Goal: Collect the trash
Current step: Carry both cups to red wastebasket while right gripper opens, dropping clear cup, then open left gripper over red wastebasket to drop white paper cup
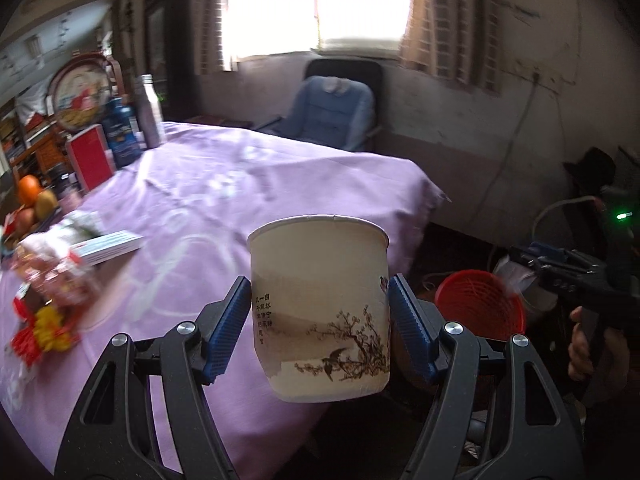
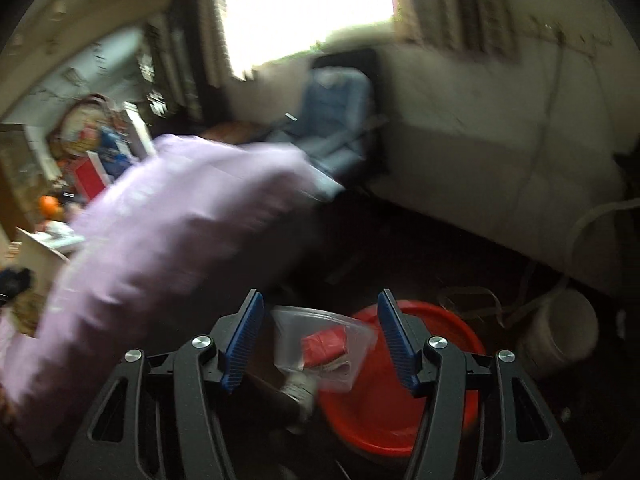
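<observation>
Trash is being carried toward the red bin, none visibly inside yet.
The left hand-held gripper is clenching a paper cup, its inside hidden; the right hand-held gripper is standing released around a clear wrapper above the red bin; farther off, wrappers are lying on the purple-clothed counter.

The paper cup carries two short vertical columns of small dark Chinese characters on its left side beside a printed branch-and-bird scene, too small to read with certainty; no other lettering in either view is legible.
</observation>
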The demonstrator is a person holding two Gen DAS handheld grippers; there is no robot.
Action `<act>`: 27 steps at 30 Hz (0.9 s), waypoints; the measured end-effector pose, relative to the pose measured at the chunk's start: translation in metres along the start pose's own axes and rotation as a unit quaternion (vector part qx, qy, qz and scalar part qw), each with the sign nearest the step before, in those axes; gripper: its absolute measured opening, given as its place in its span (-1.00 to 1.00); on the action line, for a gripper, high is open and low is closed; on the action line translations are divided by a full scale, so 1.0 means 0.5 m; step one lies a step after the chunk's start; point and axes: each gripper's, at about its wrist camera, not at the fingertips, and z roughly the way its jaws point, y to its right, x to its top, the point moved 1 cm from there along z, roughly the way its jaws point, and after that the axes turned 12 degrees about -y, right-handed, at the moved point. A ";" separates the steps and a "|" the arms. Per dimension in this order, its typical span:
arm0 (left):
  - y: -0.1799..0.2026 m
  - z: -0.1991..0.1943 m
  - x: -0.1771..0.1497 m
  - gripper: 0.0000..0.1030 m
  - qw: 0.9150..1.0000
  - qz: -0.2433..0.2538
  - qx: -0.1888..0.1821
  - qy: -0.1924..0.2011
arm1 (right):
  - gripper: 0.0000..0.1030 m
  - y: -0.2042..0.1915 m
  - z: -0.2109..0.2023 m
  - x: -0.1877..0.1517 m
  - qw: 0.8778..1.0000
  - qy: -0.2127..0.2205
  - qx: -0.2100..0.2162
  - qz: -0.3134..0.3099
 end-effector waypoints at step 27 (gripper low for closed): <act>0.415 0.296 0.119 0.43 0.968 0.179 -0.127 -0.117 | 0.62 0.270 -0.002 -0.023 0.986 0.025 -0.005 0.164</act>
